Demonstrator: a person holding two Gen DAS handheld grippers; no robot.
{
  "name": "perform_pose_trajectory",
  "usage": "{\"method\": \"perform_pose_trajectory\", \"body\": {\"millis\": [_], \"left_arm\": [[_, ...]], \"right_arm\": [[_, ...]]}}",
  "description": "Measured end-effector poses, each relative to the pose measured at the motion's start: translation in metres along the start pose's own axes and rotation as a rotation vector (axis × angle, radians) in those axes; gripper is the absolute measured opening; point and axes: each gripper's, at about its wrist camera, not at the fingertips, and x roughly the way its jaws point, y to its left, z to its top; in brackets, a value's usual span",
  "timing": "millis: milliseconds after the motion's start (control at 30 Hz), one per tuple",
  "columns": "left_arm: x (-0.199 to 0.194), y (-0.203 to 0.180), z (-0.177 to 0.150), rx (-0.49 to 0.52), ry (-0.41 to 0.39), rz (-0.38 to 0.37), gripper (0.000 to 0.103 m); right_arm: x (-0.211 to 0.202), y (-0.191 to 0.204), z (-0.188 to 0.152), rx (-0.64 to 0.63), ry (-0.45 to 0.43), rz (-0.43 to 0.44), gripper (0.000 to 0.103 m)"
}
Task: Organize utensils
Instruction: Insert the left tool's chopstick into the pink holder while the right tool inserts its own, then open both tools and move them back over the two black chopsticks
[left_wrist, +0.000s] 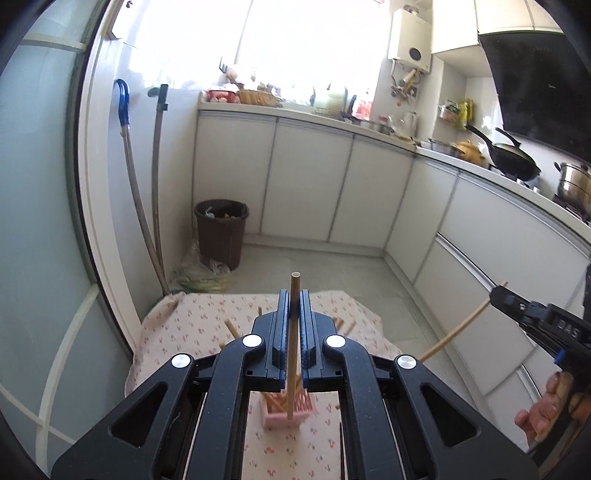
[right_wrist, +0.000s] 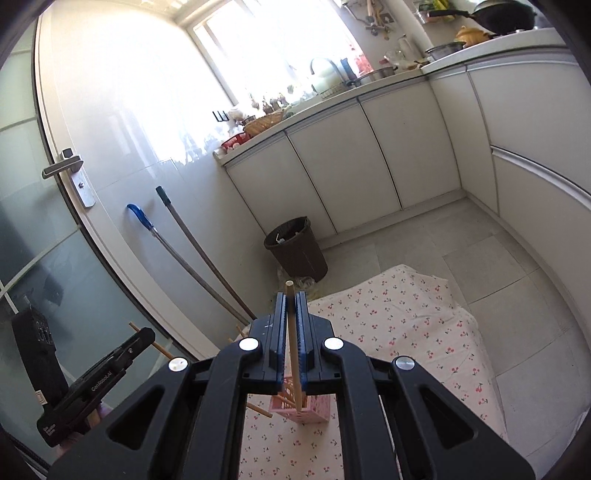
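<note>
My left gripper (left_wrist: 294, 301) is shut on a wooden chopstick (left_wrist: 294, 332) that stands upright between its pads, its lower end over a pink slotted holder (left_wrist: 286, 410) with several chopsticks in it. My right gripper (right_wrist: 291, 306) is shut on another wooden chopstick (right_wrist: 292, 343), its lower end at the pink holder (right_wrist: 314, 410). The right gripper also shows at the right of the left wrist view (left_wrist: 496, 293), gripping its chopstick (left_wrist: 454, 334). The left gripper shows at the lower left of the right wrist view (right_wrist: 147, 334).
The holder stands on a table under a cherry-print cloth (right_wrist: 406, 325). Loose chopsticks (left_wrist: 232, 328) lie on the cloth (left_wrist: 207, 317). A brown bin (left_wrist: 221, 230), two mop handles (left_wrist: 142, 206), white cabinets (left_wrist: 314, 177) and a glass door (right_wrist: 55, 221) surround the table.
</note>
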Motion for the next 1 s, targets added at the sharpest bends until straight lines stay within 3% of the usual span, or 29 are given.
{"method": "perform_pose_trajectory", "body": {"millis": [200, 233, 267, 333, 500, 667, 1000], "left_arm": [[0.037, 0.006, -0.006, -0.033, 0.033, 0.038, 0.006], [0.041, 0.009, -0.009, -0.047, 0.038, 0.051, 0.008], [0.042, 0.013, -0.010, -0.064, 0.044, 0.064, 0.019], [0.037, 0.022, -0.010, -0.100, 0.035, 0.080, 0.027], [0.005, 0.039, -0.007, -0.171, -0.023, 0.090, 0.032], [-0.003, 0.050, -0.010, -0.218, -0.002, 0.065, 0.033], [0.011, 0.043, -0.016, -0.181, 0.055, 0.062, 0.033]], "right_arm": [[0.024, 0.001, 0.002, 0.011, 0.020, -0.005, 0.005], [0.028, 0.001, 0.001, 0.011, 0.023, -0.008, 0.005], [0.030, 0.001, 0.001, 0.013, 0.027, -0.008, 0.005], [0.035, 0.002, -0.001, 0.014, 0.034, -0.011, 0.005], [0.045, 0.010, -0.007, -0.011, 0.039, -0.036, 0.005], [0.054, 0.019, -0.014, -0.034, 0.035, -0.064, 0.005], [0.090, 0.025, -0.025, -0.009, 0.061, -0.062, 0.009]]}}
